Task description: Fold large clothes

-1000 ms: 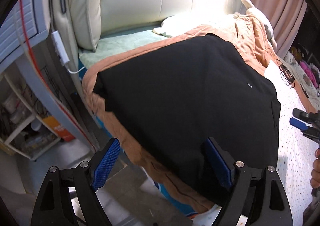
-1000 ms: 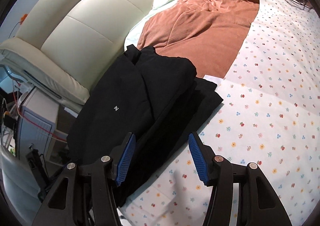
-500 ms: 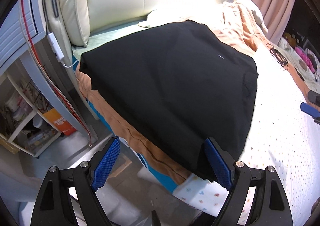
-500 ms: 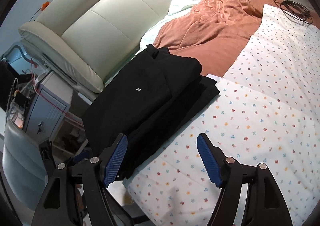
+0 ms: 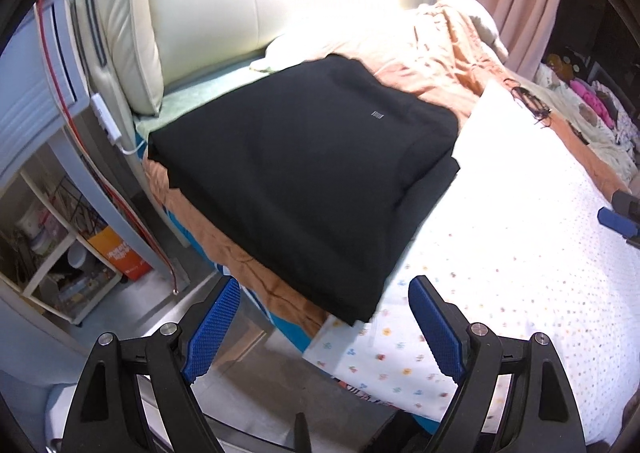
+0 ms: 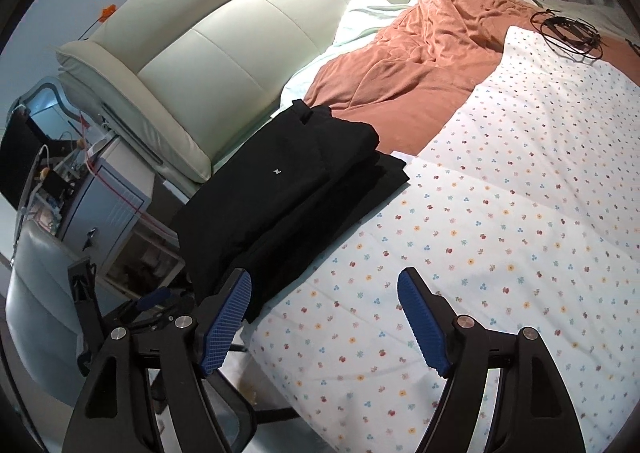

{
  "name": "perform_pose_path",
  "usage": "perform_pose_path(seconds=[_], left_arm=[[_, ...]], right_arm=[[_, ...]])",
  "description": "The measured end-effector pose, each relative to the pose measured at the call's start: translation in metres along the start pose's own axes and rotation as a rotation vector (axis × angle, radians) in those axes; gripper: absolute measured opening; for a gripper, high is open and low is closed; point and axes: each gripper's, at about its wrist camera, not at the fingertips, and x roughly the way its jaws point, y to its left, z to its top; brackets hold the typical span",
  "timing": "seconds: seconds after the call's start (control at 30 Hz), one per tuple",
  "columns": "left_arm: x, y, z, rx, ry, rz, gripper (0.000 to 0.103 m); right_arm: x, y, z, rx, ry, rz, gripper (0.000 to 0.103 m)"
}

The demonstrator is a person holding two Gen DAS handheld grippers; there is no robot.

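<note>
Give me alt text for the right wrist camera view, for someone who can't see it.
A folded black garment lies at the edge of a bed, partly on a floral sheet and beside a rumpled orange blanket. The right gripper is in the foreground, jaws open and empty. A cream padded headboard runs behind.

Floral sheet (image 6: 500, 213) clear; headboard (image 6: 240, 65) blocks.

Left gripper (image 5: 324, 331) and right gripper (image 6: 326, 325) tilt downward, jaws spread, empty.
</note>
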Motion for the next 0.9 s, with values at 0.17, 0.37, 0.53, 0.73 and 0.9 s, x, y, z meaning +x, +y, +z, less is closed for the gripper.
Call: perform_pose_path(seconds=[0.17,0.37,0.53,0.73,0.9], left_arm=[[-0.025,-0.014,0.005,0.008,-0.030,-0.036,0.089],[-0.055,-0.029,0.002,0.008,-0.085,-0.093,0.095],[-0.083,-0.045,-0.003,0.006,-0.153,-0.087,0.102],[-0.123,-0.069,-0.013,0.054,-0.237,-0.117,0.102],[-0.152,-0.085,-0.026,0.098,-0.279,-0.159,0.102]], right_arm=[[-0.030,-0.002,-0.009,-0.004,-0.035,-0.007,0.080],[-0.066,-0.001,-0.023,-0.014,-0.078,-0.039,0.098],[-0.099,0.003,-0.043,-0.026,-0.127,-0.092,0.103],[-0.137,-0.001,-0.067,-0.015,-0.171,-0.130,0.103],[-0.170,0.005,-0.089,-0.028,-0.212,-0.170,0.103]])
